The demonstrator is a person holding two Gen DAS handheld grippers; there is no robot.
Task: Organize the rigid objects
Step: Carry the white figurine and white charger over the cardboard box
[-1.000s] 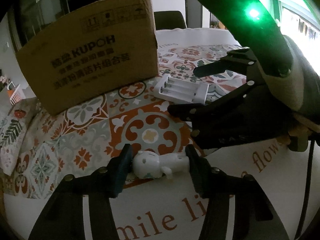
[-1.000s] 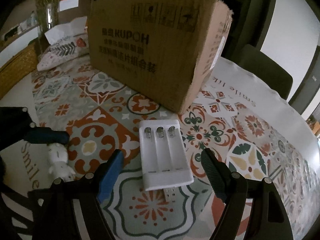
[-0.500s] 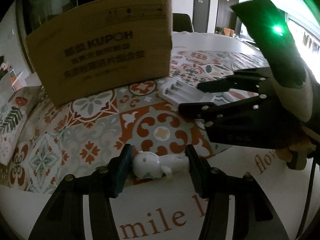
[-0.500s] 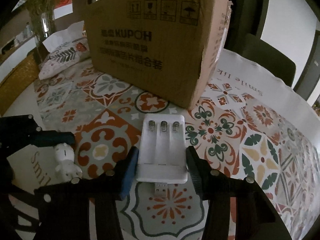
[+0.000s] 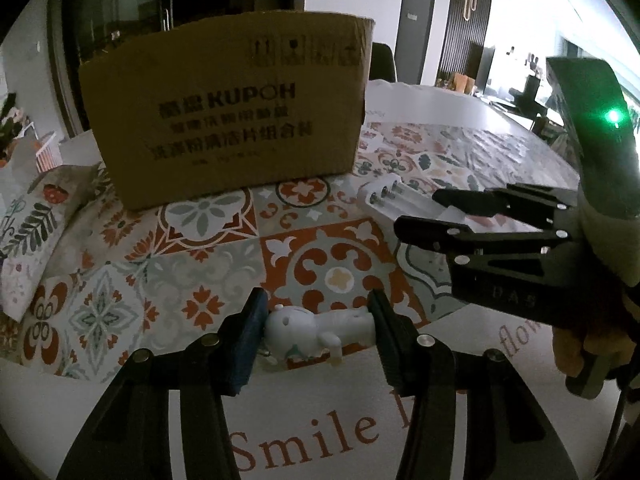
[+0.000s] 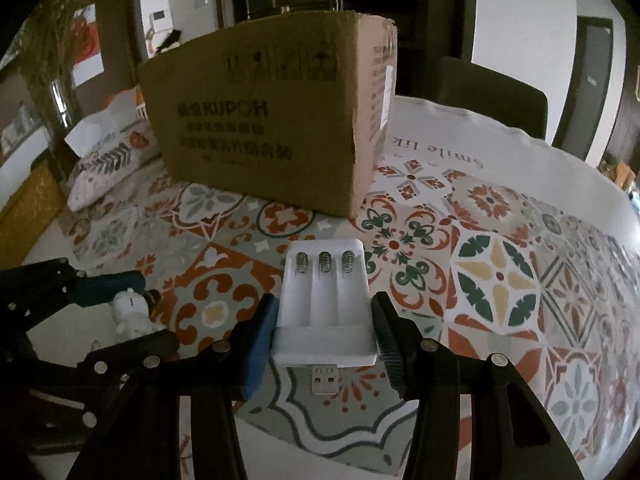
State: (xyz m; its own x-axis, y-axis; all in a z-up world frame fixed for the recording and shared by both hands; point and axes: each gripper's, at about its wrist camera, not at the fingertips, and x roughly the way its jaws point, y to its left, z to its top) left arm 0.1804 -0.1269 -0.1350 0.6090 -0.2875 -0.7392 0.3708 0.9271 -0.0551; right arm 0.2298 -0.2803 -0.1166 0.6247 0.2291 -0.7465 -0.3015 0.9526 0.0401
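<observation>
Left gripper point(image 5: 316, 326) clenched on small white plastic figurine point(image 5: 310, 326); right gripper point(image 6: 325, 334) clenched on white three-slot battery charger point(image 6: 324, 312); brown cardboard box point(image 6: 264, 120) at 12 o'clock; best lifted level, clearing box rim

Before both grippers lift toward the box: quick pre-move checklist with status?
1. Left gripper shut on white figurine: ok.
2. Right gripper shut on battery charger: ok.
3. Charger's USB plug clear of the fingers: ok.
4. Grippers apart from each other: ok.
5. Cardboard box upright on the tablecloth: ok.
6. Box top open: cannot tell.
</observation>
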